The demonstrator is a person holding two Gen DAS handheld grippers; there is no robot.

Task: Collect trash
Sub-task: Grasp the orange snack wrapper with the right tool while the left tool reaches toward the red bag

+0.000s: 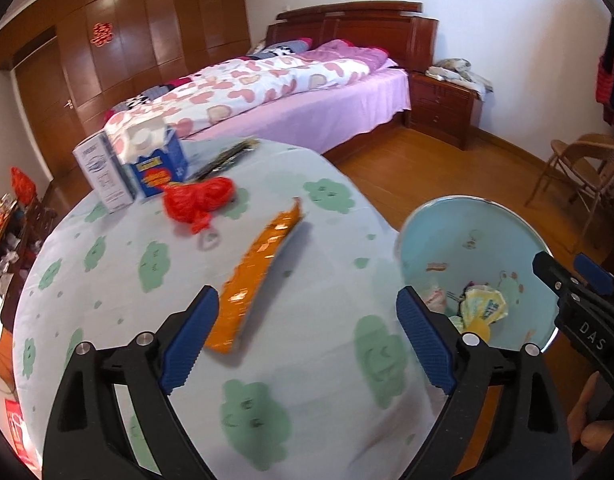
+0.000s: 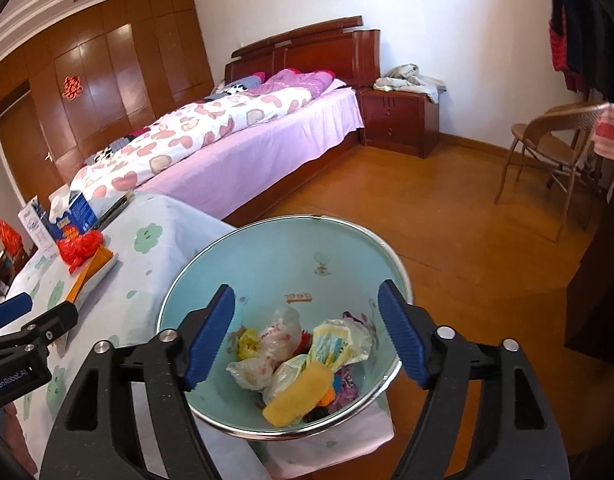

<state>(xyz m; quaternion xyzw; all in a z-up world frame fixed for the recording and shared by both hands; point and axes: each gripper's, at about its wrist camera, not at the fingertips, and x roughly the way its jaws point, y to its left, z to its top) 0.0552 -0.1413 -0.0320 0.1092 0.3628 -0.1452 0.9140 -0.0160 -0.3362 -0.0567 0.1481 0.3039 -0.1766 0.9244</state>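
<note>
Lying on the table (image 1: pixel 107 280) with its pale cloth of green shapes, the orange wrapper (image 1: pixel 259 268) sits just ahead of the left gripper (image 1: pixel 307 340), whose jaws are spread wide with nothing between them. Behind the wrapper lie a red bag (image 1: pixel 201 200) and a blue carton (image 1: pixel 155 160). Beside the table's edge stands the light blue bin (image 2: pixel 275 256), partly filled with crumpled wrappers (image 2: pixel 307 356). Over it hangs the right gripper (image 2: pixel 307 336), jaws wide and empty.
</note>
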